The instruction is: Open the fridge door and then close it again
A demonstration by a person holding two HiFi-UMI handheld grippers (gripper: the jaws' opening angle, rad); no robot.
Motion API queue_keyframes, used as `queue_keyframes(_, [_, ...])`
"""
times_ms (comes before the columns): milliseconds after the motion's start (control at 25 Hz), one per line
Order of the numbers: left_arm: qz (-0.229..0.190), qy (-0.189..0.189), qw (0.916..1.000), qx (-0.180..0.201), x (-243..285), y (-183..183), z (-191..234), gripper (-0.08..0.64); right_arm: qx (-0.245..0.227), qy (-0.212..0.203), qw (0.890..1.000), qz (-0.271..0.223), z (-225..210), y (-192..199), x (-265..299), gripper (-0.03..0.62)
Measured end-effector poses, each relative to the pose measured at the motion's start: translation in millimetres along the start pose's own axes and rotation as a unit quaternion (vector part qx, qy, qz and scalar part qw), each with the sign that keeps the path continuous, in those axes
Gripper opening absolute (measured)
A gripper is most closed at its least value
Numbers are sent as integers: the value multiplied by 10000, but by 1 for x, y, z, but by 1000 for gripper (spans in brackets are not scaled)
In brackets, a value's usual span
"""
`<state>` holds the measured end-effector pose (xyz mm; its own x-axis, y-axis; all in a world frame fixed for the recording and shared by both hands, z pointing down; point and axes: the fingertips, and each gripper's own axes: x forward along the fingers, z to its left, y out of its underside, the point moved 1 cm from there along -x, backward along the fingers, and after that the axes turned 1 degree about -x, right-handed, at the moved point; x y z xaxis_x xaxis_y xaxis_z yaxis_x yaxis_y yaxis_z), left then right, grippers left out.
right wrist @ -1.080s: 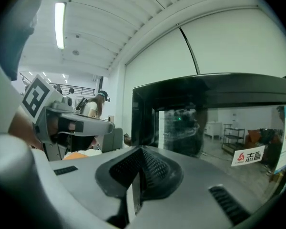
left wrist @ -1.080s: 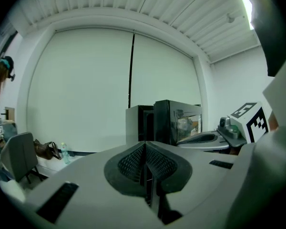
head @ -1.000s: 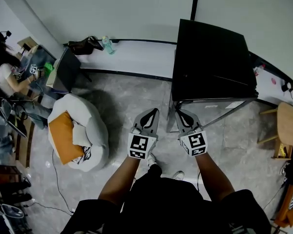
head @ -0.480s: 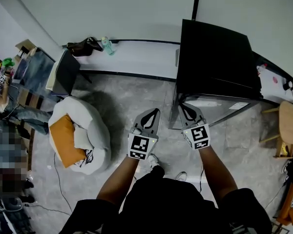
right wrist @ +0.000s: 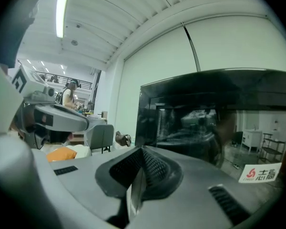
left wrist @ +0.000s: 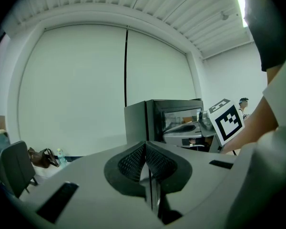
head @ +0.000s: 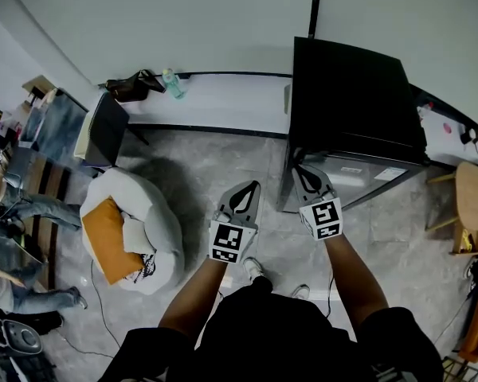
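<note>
Left gripper [head: 249, 188]: jaws together, empty, just left of the fridge [head: 346, 94].
Right gripper [head: 301, 173]: jaws together, empty, tip near the fridge door [head: 358, 177].
Fridge: black, against the wall [head: 183, 22], ahead on the right.
Fridge door: seems closed; the steep angle leaves doubt.

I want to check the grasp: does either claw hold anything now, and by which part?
Nothing is held. The left claw and the right claw are both shut on nothing; neither grips the fridge.
</note>
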<state>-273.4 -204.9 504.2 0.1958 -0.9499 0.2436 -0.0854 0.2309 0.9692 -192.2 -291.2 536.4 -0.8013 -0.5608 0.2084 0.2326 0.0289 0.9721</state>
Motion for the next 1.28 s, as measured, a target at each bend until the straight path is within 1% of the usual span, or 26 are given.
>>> queue_keyframes(320, [18, 8, 10000, 13, 3, 1, 4, 21, 42, 29, 10000, -64, 1, -1, 1, 9])
queue_keyframes(480, [31, 31, 10000, -41, 2, 2, -4, 21, 291, -26, 9996, -29, 0, 0, -3, 9])
queue_keyframes(600, [35, 37, 10000, -30, 0, 1, -9, 21, 342, -54, 9993, -119, 1, -7, -14, 9])
queue_keyframes(880, [-23, 36, 10000, -61, -4, -4, -31, 21, 367, 31, 9983, -446, 3, -27, -53, 9])
queue_keyframes(1040, [-103, 79, 9999, -54, -8, -9, -51, 21, 429, 157, 9971, -603, 4, -37, -85, 9])
queue_keyframes(1160, [-134, 147, 9998, 19, -13, -12, -67, 21, 476, 268, 9962, -678, 3, -40, -109, 9])
queue_keyframes(1280, [-149, 157, 9998, 44, -18, -14, -80, 21, 504, 462, 9952, -705, -4, -38, -135, 9])
